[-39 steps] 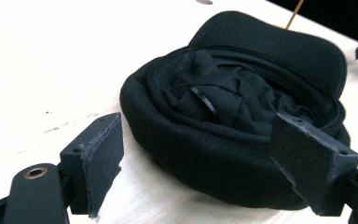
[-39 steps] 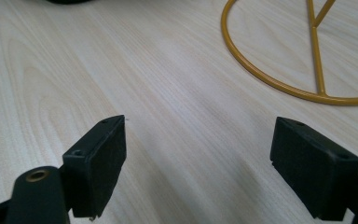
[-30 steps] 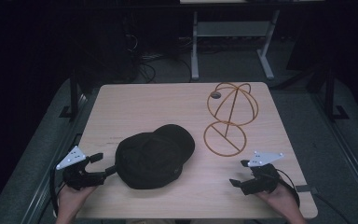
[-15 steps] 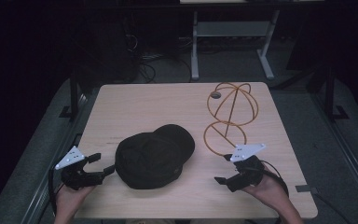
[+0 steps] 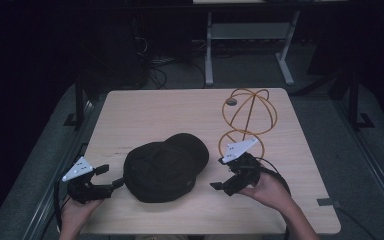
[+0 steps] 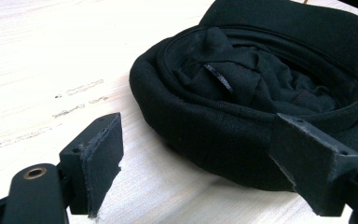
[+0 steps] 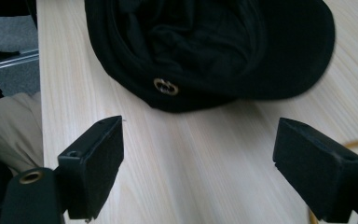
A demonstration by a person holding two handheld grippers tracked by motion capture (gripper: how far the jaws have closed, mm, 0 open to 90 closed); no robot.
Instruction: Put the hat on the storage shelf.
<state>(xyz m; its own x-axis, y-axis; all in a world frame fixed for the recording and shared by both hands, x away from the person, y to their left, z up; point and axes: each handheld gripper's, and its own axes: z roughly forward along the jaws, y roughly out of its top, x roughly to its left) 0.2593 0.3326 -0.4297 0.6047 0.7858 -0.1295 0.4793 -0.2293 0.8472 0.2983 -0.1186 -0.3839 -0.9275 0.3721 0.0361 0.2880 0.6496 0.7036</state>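
Dark room, pale wooden counter (image 5: 145,112): a black cap (image 5: 165,165) lay upside down at its centre, left claw (image 5: 109,180) and right claw (image 5: 221,172) both open beside it. Soft fabric could slip or bunch.

Cap (image 5: 165,164) lies on worktop (image 5: 145,112), near-centre, w/ wire stand (image 5: 246,120) behind it & to its right, toward far right corner. Left tongs (image 5: 111,177) sit just left of cap near front edge, one jaw right up against cap's side in left gripper view; right tongs (image 5: 221,173) sit just right of cap, apart from it, directly in front of stand's base ring.
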